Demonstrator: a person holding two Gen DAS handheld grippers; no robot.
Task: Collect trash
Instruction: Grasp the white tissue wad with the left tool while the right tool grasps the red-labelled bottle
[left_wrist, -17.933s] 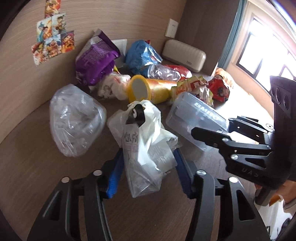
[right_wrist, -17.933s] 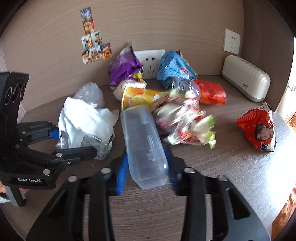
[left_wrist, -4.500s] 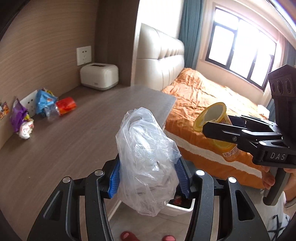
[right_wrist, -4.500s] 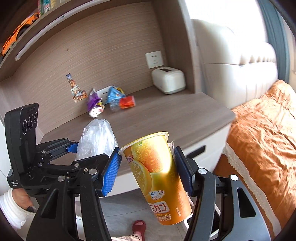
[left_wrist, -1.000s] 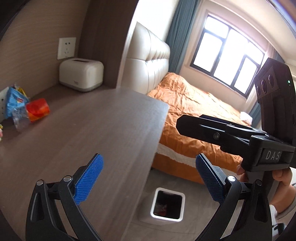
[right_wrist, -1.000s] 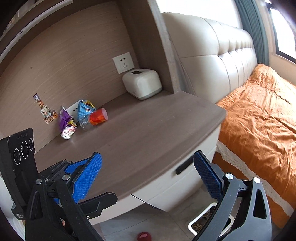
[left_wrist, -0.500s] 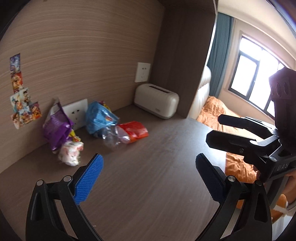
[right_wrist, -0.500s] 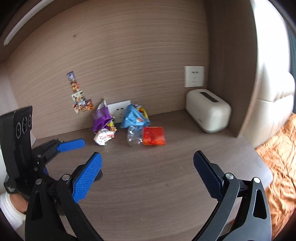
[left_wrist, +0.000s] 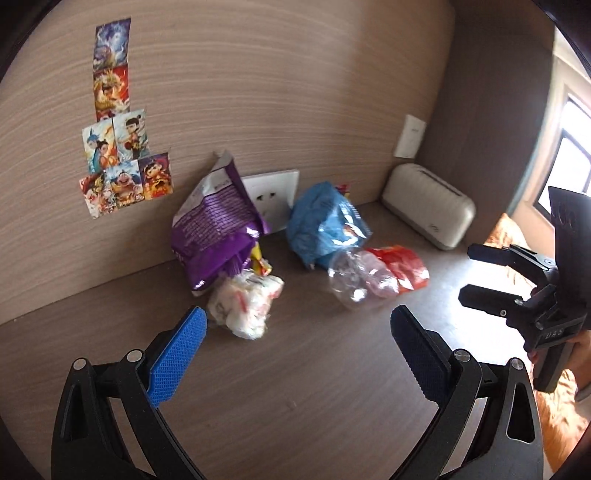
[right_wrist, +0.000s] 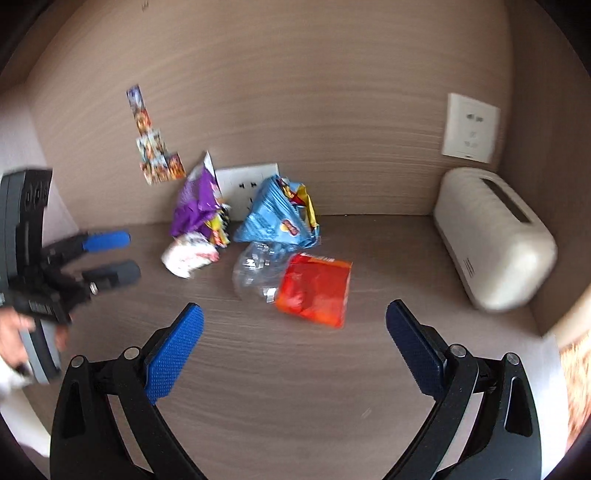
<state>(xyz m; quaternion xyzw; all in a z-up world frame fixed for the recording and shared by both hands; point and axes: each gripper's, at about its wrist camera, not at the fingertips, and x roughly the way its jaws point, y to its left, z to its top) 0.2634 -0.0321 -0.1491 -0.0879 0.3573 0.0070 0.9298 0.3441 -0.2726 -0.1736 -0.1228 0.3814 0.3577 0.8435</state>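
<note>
Trash lies in a cluster at the back of the wooden desk (left_wrist: 295, 387): a purple snack bag (left_wrist: 216, 230), a crumpled white wrapper (left_wrist: 243, 302), a blue chip bag (left_wrist: 325, 223), a crushed clear plastic bottle (left_wrist: 354, 282) and a red packet (left_wrist: 402, 264). My left gripper (left_wrist: 295, 334) is open and empty, a short way in front of the white wrapper and the bottle. My right gripper (right_wrist: 293, 330) is open and empty too, just in front of the red packet (right_wrist: 316, 290) and the bottle (right_wrist: 256, 271). The blue bag (right_wrist: 275, 219), purple bag (right_wrist: 194, 208) and white wrapper (right_wrist: 188, 256) lie behind.
A cream-white box-shaped appliance (right_wrist: 491, 236) stands at the back right by the side wall. Wall sockets (right_wrist: 469, 127) and stickers (left_wrist: 118, 125) are on the wood back panel. The other gripper (left_wrist: 517, 295) shows at the right, with the orange bed (left_wrist: 509, 229) beyond.
Both grippers, which dropped their earlier loads and stayed open, have swung from the bin and bed side back to the desk and moved closer to the remaining trash pile.
</note>
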